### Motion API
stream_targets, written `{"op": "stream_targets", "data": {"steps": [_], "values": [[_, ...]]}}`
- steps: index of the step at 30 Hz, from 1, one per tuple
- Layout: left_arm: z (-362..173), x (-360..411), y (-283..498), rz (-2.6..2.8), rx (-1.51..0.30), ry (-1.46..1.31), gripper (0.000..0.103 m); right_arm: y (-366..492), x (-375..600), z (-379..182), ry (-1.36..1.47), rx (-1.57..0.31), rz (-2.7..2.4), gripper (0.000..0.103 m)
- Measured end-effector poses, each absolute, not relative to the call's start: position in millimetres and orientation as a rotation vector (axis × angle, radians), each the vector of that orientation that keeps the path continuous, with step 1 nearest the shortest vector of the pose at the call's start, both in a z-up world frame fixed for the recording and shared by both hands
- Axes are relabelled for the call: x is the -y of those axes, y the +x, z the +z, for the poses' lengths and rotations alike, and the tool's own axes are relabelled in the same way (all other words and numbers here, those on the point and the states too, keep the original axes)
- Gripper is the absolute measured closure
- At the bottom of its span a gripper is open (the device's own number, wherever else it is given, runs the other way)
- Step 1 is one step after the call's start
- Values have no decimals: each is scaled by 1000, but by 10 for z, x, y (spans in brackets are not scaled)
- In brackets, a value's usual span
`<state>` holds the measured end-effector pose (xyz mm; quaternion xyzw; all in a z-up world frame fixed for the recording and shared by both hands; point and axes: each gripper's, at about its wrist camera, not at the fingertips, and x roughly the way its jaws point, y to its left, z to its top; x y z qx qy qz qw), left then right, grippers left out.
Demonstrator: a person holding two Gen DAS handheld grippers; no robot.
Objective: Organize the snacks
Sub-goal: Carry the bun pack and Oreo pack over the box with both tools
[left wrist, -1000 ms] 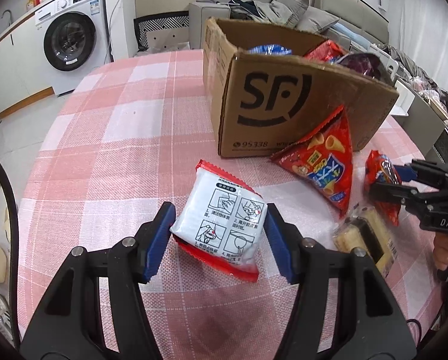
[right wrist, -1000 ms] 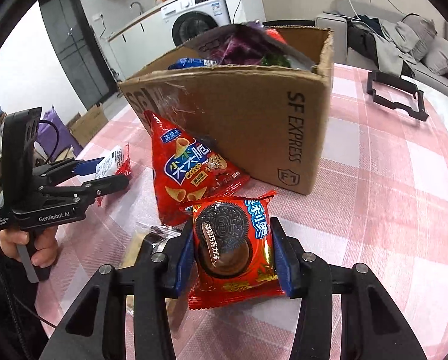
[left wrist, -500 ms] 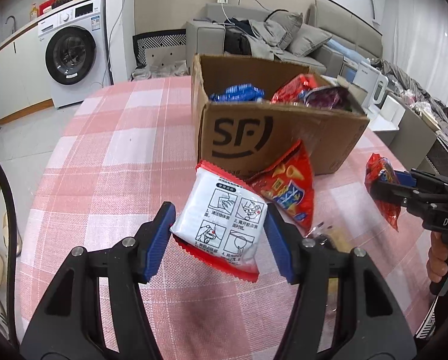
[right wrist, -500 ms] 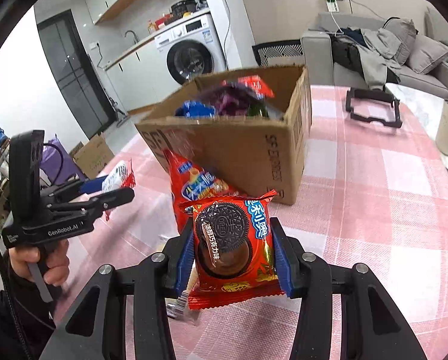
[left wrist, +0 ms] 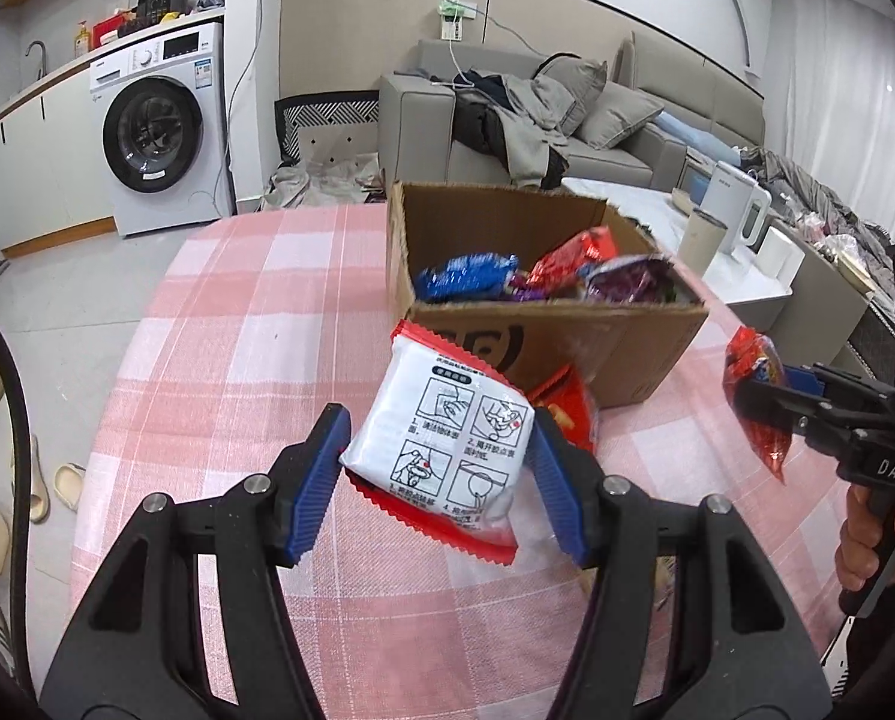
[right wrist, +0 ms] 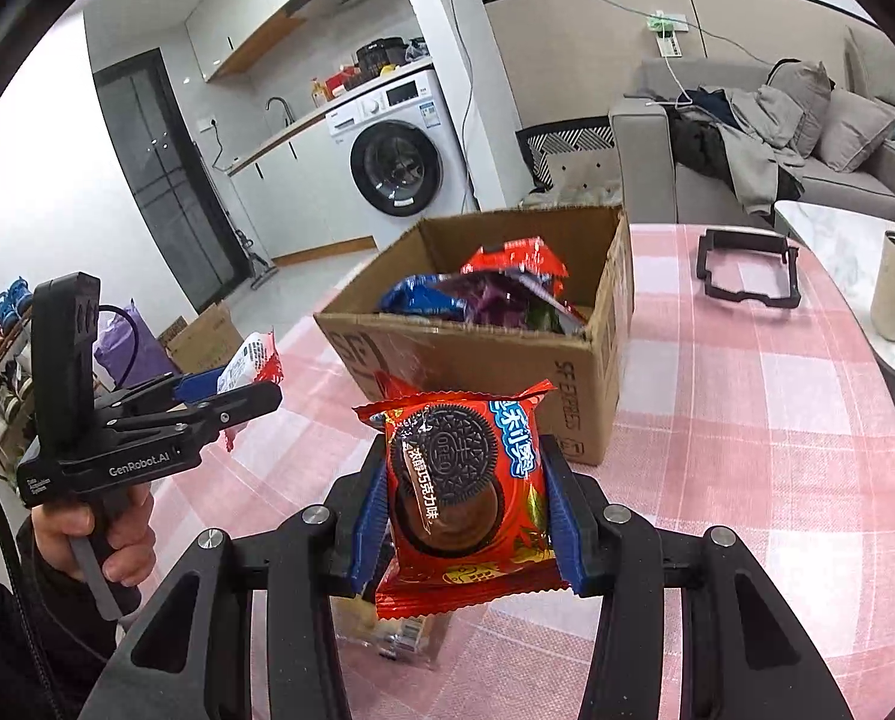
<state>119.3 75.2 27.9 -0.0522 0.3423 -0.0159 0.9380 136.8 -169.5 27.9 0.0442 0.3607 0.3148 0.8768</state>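
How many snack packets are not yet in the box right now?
4: white packet in the left gripper, Oreo packet in the right gripper, red chips bag against the cardboard box, and a clear-wrapped snack on the table. More may be hidden.

"OREO" on the cookie of the red packet (right wrist: 468, 492), lower centre; "SF EXPRESS" on the cardboard box (right wrist: 603, 384), centre; "GenRobot.AI" on the left gripper (right wrist: 255, 384), lower left; "DAS" on the right gripper (left wrist: 753, 396), right edge.

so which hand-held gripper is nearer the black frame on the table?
Right. The right hand-held gripper faces the box's side toward the black frame; the left hand-held gripper is over the table's opposite side.
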Motion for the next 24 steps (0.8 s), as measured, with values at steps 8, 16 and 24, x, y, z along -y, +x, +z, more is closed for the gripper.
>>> {"op": "stream_targets", "data": {"steps": [8, 16, 24], "values": [[592, -652, 1204, -47, -658, -96, 45, 1411, 1713, 488, 110, -709, 652, 56], [820, -568, 1249, -52, -629, -78, 45, 1435, 1728, 651, 122, -678, 651, 56], [934, -581, 1416, -50, -613, -80, 45, 1471, 1732, 797, 137, -651, 646, 56]]}}
